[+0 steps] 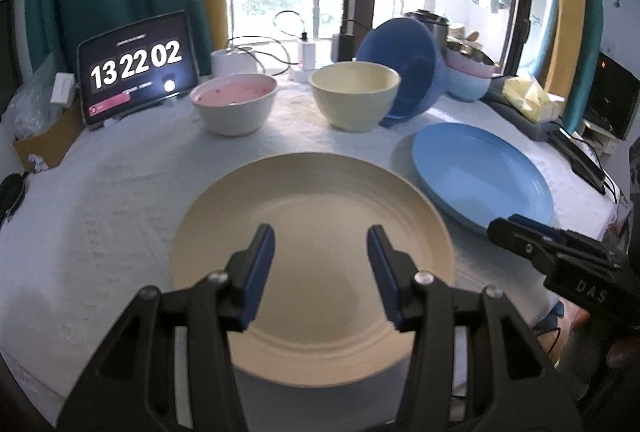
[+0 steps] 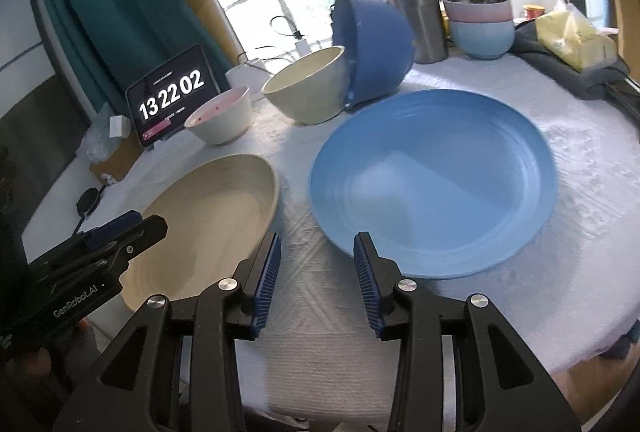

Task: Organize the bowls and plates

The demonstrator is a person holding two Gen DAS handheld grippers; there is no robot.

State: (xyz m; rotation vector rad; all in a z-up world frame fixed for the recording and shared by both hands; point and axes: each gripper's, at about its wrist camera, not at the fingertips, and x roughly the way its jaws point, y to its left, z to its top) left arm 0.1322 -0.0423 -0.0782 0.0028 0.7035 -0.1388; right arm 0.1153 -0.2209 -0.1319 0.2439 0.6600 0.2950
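Two plates lie apart on the surface: cream plate [image 1: 312, 264] w/ left gripper [image 1: 321, 268] over it, blue plate [image 2: 432, 180] by right gripper [image 2: 317, 282]; both grippers' fingers open, empty. Next, prob. grab a rim & stack.

The near middle of the table [image 2: 312, 316] is bare cloth, and a strip of it runs between the cream plate [image 2: 208, 228] on the left and the blue plate [image 2: 432, 180] on the right, wide enough for a gripper to pass toward the far side. That lane ends at a row of bowls: the pink-lined bowl [image 1: 234, 102] at far left, the cream bowl [image 1: 354, 94] in the middle, and the dark blue bowl [image 1: 404, 68] tipped on edge against it. A gap of cloth separates the pink-lined and cream bowls. Behind them stand a tablet [image 1: 136, 66], cables and a steel canister [image 2: 416, 16]; stacked bowls [image 2: 480, 24] and a yellow packet [image 2: 572, 36] block the far right.
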